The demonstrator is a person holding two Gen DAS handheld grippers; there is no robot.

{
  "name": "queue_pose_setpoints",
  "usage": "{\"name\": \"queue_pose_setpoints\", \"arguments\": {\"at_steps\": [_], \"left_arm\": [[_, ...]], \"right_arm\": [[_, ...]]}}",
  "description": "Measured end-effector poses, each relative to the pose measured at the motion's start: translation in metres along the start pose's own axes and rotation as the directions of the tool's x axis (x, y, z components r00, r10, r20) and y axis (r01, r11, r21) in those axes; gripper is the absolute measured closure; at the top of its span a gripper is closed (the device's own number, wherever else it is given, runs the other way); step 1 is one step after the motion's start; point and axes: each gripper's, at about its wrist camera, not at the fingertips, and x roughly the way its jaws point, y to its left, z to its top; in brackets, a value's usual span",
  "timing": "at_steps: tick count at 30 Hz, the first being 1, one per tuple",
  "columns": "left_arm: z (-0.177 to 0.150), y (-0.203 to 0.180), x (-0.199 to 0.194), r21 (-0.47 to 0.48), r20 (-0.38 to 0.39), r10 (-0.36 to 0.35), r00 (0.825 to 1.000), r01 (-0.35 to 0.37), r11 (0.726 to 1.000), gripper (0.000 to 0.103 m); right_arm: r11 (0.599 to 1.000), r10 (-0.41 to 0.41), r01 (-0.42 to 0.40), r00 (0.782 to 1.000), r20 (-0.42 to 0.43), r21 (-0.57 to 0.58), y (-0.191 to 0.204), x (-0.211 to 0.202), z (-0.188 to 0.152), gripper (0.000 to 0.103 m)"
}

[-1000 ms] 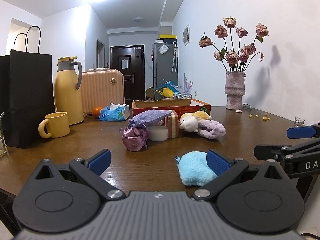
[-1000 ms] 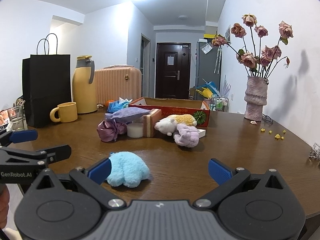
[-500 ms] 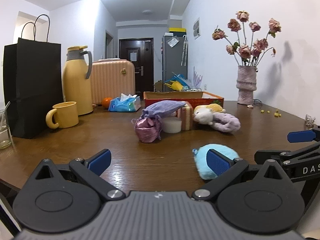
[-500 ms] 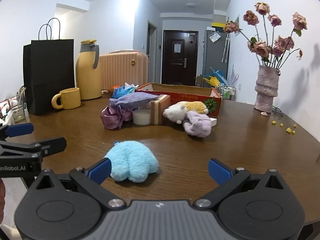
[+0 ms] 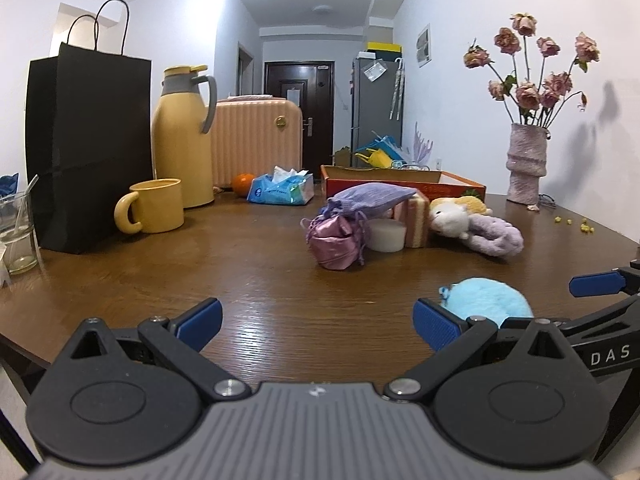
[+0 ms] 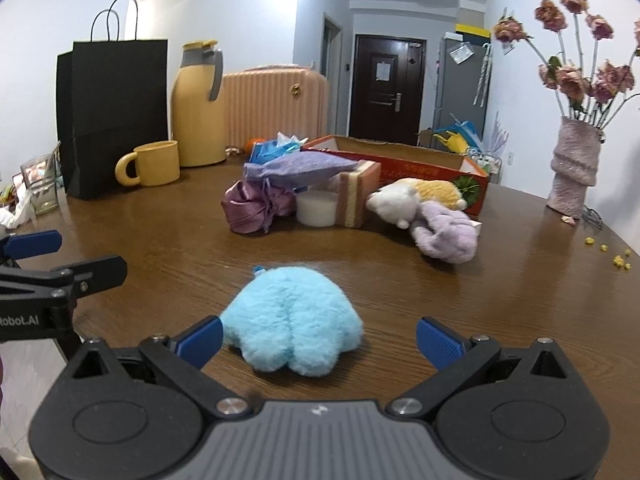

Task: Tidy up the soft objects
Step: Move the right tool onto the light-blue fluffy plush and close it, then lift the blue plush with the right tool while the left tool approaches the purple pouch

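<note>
A fluffy light-blue plush (image 6: 292, 316) lies on the brown table, just ahead of my open right gripper (image 6: 318, 340) and slightly left of its centre line; it also shows in the left wrist view (image 5: 490, 300). My left gripper (image 5: 316, 322) is open and empty over bare table, left of the plush. Farther back lie a shiny pink pouch (image 6: 250, 208), a lilac drawstring bag (image 6: 298, 168), a white-and-yellow plush (image 6: 408, 200), a purple plush (image 6: 448, 234), a striped sponge block (image 6: 356, 194) and a white round pad (image 6: 318, 208). An open red cardboard box (image 6: 420, 168) stands behind them.
At the left stand a black paper bag (image 5: 86, 152), a yellow jug (image 5: 182, 136), a yellow mug (image 5: 154, 206) and a glass (image 5: 16, 236). A tissue pack (image 5: 280, 190) and an orange (image 5: 243, 184) lie behind. A vase of dried roses (image 5: 526, 168) stands at the right.
Both grippers have moved forward and lower toward the table. The blue plush now sits closer and between the right gripper's fingers' line. Nothing was grasped.
</note>
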Motion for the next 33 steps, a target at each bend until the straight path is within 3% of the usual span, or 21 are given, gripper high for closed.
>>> {"name": "queue_pose_setpoints", "arguments": {"at_steps": [17, 22, 33], "left_arm": [[0.001, 0.017, 0.037, -0.034, -0.063, 0.005, 0.998, -0.007, 0.999, 0.000], [0.004, 0.018, 0.046, -0.037, -0.070, -0.001, 0.998, -0.002, 0.999, 0.000], [0.021, 0.025, 0.060, -0.057, -0.065, 0.051, 0.997, -0.055, 0.997, 0.000]], "right_arm": [[0.998, 0.048, -0.050, 0.995, -0.083, -0.029, 0.007, 0.054, 0.014, 0.001], [0.996, 0.081, -0.086, 0.989, -0.122, -0.033, 0.006, 0.069, 0.015, 0.018], [0.993, 0.114, -0.115, 0.989, -0.097, -0.010, -0.008, 0.075, 0.024, 0.024]]}}
